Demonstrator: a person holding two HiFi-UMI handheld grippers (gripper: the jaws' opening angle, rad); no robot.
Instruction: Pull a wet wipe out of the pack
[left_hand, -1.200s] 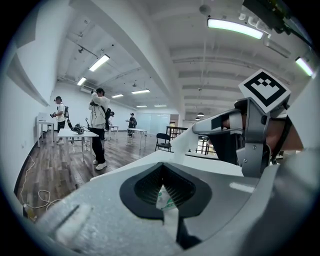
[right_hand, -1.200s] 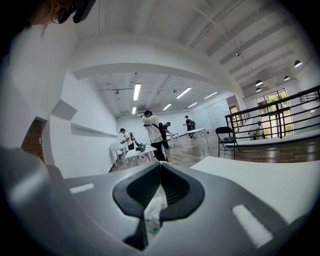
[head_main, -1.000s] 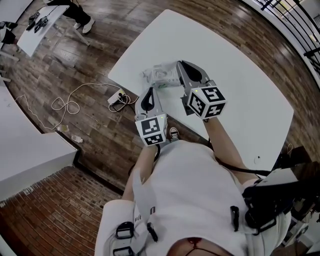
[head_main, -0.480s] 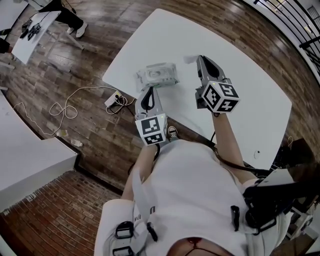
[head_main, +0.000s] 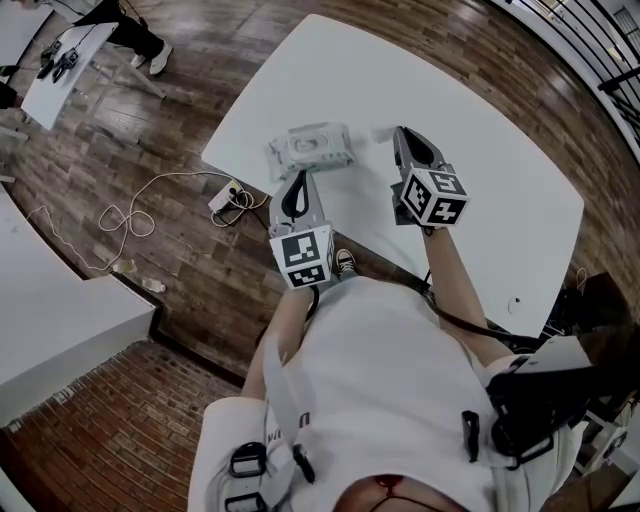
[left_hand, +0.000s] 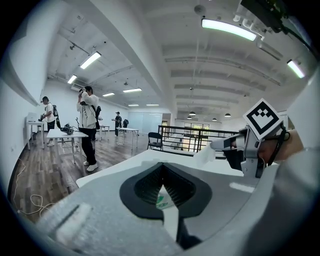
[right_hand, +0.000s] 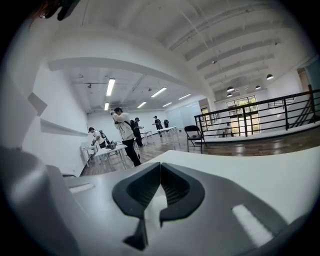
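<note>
At a white table (head_main: 500, 200), the left gripper (head_main: 297, 182) pinches the near edge of the wipe pack (head_main: 312, 147), while the right gripper (head_main: 400, 136), jaws pressed together on a wet wipe (head_main: 380, 131), holds it just right of the pack and clear of it.

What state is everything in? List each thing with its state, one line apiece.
left hand-held gripper: shut on the near edge of the wet wipe pack.
right hand-held gripper: shut on the wet wipe, to the right of the pack.
wet wipe pack: lying flat on the white table; flap too small to tell.
wet wipe: pinched at one end, apparently clear of the pack.
</note>
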